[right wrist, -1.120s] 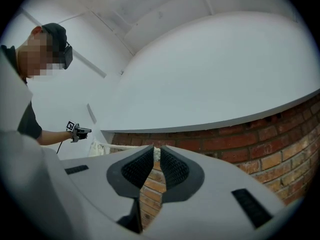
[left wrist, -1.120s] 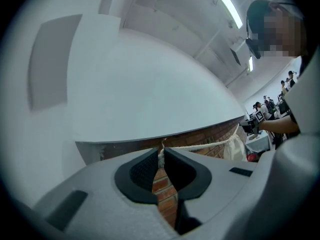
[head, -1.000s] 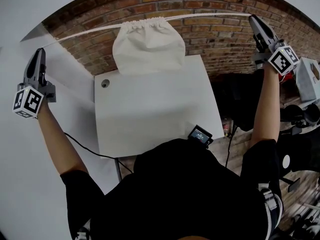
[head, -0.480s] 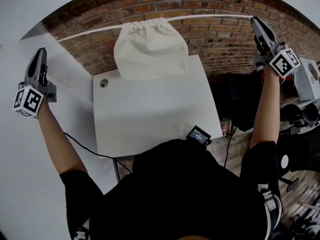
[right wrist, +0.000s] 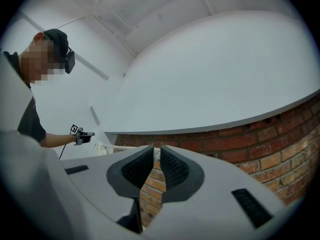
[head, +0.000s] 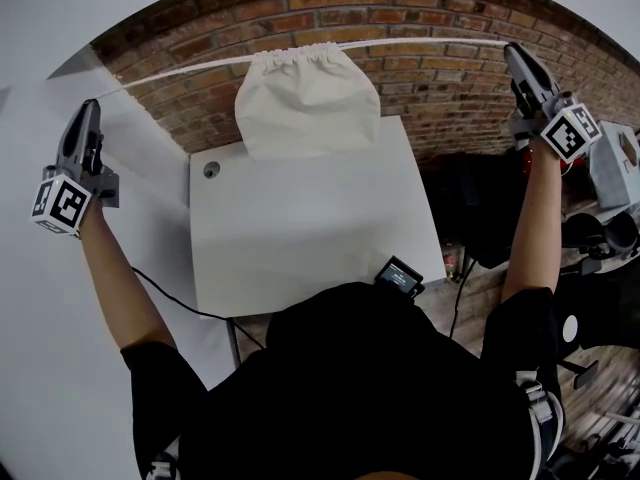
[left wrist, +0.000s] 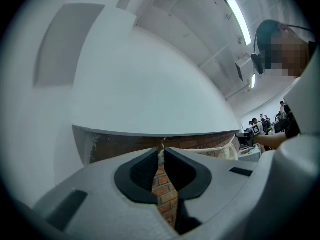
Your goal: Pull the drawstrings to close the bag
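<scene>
A cream cloth bag (head: 308, 103) hangs over the far edge of the white table (head: 300, 228), its top gathered tight on a white drawstring (head: 170, 71) stretched taut to both sides. My left gripper (head: 90, 110) is far out at the left, shut on the left end of the string. My right gripper (head: 515, 50) is far out at the right, shut on the right end of the drawstring (head: 440, 41). In the left gripper view the left gripper (left wrist: 161, 156) pinches the string, with the bag (left wrist: 227, 151) beyond. In the right gripper view the right gripper (right wrist: 156, 156) grips it likewise.
A brick wall (head: 450, 78) runs behind the bag. A small black device (head: 400, 276) lies at the table's near right corner, and a cable hole (head: 211, 169) sits near its far left corner. Grey equipment (head: 612, 158) stands at the right.
Both grippers stay spread wide with the string taut. The whole view has shifted slightly, and the bag's gathered top looks a little narrower.
</scene>
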### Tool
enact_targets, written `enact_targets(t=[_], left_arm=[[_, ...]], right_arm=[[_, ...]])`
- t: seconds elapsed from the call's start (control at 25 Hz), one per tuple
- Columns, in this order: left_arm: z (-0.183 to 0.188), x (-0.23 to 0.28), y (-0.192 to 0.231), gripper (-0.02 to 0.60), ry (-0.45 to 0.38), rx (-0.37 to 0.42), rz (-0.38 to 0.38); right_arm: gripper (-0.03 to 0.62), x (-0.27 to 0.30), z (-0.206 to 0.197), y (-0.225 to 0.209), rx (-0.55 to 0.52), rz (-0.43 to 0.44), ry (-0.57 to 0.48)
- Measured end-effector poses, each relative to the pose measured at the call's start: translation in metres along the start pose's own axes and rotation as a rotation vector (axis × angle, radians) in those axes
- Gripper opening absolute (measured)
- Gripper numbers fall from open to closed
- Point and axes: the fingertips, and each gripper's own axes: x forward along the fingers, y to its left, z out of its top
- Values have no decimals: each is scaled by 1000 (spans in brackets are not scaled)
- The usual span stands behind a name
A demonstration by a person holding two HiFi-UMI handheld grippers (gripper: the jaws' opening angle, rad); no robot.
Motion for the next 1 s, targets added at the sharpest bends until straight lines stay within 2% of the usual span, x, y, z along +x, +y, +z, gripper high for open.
enact_targets(t=[0.32,0.52,0.68,1.0], left_arm=[[0,2,1,49,-17,-17,-16],[3,1,1,49,-31,1,-11],[5,3,-2,49,-24,1,-16],[4,3,0,49,-29,2,-27]], right_arm=[[44,-6,3,1,-8,-1,-10],[44,-7,10,11,-40,39,-32],[44,-12,10,9,-46,30,-30],[44,-10,21,19,-106,69,-32]])
